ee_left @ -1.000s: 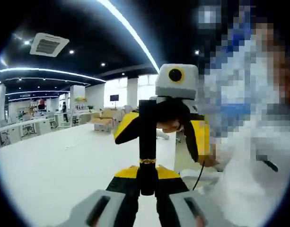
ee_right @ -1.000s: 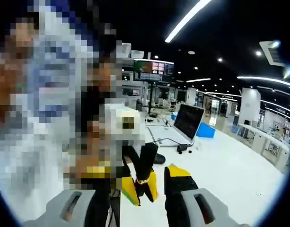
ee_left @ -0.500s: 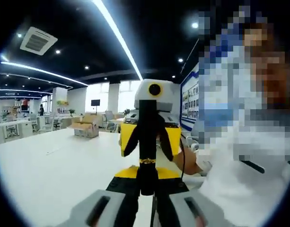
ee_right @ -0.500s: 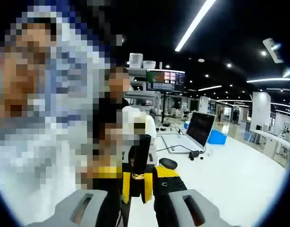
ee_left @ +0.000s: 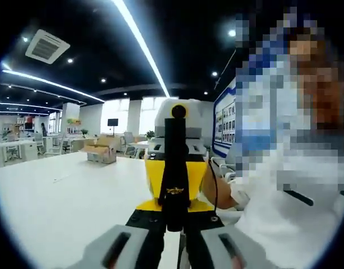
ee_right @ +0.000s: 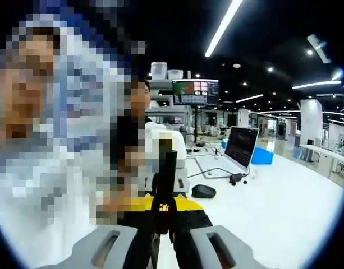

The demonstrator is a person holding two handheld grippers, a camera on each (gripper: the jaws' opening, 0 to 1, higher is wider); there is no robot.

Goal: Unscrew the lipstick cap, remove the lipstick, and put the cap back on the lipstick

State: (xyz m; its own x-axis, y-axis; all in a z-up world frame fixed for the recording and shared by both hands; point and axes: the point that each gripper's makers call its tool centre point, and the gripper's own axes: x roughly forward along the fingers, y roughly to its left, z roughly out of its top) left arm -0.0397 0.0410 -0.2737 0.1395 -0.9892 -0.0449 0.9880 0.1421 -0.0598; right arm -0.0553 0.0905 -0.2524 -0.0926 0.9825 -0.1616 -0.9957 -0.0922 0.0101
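A wide white bench (ee_left: 59,196) stretches away beneath and ahead of both tools, under a dark ceiling crossed by a long ceiling light strip (ee_left: 139,42). A person in white clothing (ee_left: 284,213) sits close beside the tools, on the right in the left gripper view and on the left in the right gripper view.

In the left gripper view, cardboard boxes (ee_left: 101,152) sit far ahead of the tool on the bench, and a ceiling air vent (ee_left: 46,46) hangs above. The right gripper view looks the other way: an open laptop (ee_right: 239,147) stands well ahead to the right, a blue box (ee_right: 261,156) just behind it, a wall screen (ee_right: 195,91) above, and a black computer mouse (ee_right: 203,191) lies near the tool.

The left tool (ee_left: 173,221) is nearly closed, its jaws clamped on the lower part of the black lipstick (ee_left: 174,168), which stands upright and carries a thin gold band. Directly beyond it, the right tool's yellow jaws sit around the upper part of the same lipstick.

In the right gripper view, the right tool (ee_right: 163,224) is likewise almost closed around the lipstick (ee_right: 165,188), with the left tool's yellow jaws just behind it. Whether cap and body are separated cannot be told.
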